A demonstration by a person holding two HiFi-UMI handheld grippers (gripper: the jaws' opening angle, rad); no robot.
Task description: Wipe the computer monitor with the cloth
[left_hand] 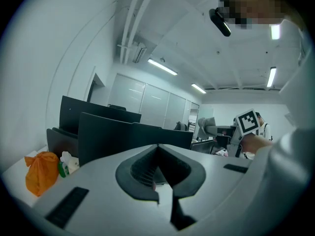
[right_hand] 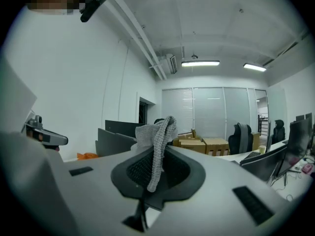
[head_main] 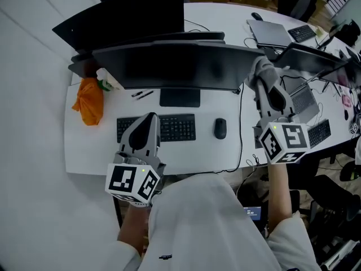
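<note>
Head view: our right gripper (head_main: 265,75) holds the cloth (head_main: 258,65) by the monitor (head_main: 175,66), at its 3 o'clock end. Our left gripper (head_main: 148,121) hovers at 7 o'clock over the keyboard (head_main: 179,127).

Left gripper view: jaws together, empty.

Right gripper view: jaws pinch the cloth (right_hand: 156,132), which droops. We judge the cloth is in hand and the screen largely left to wipe.

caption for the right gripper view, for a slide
Right gripper shut on a grey cloth, dark monitors behind it
</note>
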